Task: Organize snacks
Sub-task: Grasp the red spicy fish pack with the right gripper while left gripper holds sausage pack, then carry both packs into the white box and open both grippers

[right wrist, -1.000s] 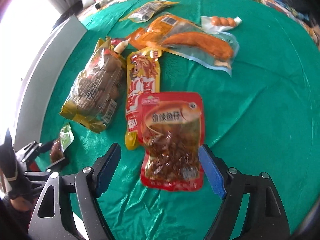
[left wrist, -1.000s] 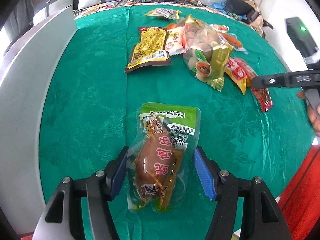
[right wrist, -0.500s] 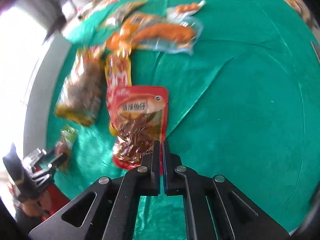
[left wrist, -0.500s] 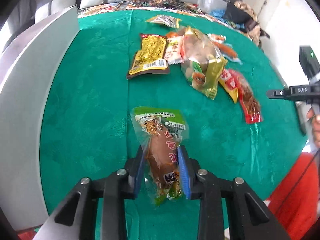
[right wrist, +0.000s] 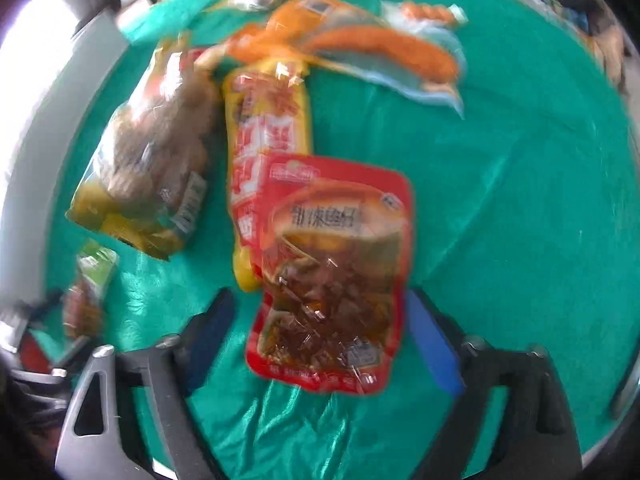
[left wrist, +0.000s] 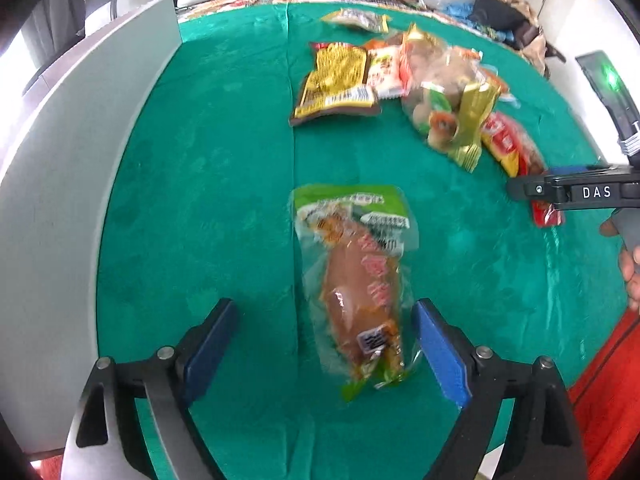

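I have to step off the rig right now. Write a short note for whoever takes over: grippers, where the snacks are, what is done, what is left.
Left gripper: jaws opening, pads clear of the green-topped pouch lying on the green cloth.
Right gripper: jaws opening, red fish pouch between them, not gripped.
Other packets sit bunched beyond: mushroom bag, yellow-red pouch, sausage pack.
Done: nothing visibly sorted.
Left: grip both pouches, then sort the rest.

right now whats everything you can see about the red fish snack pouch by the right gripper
The red fish snack pouch is a flat, glossy red packet with a fish picture, a label band and a clear window showing dark brown pieces. It lies on the green tablecloth, its upper left corner overlapping a yellow and red packet. Its lower end sits between the opening jaws of the right gripper, whose blue pads stand clear of it.
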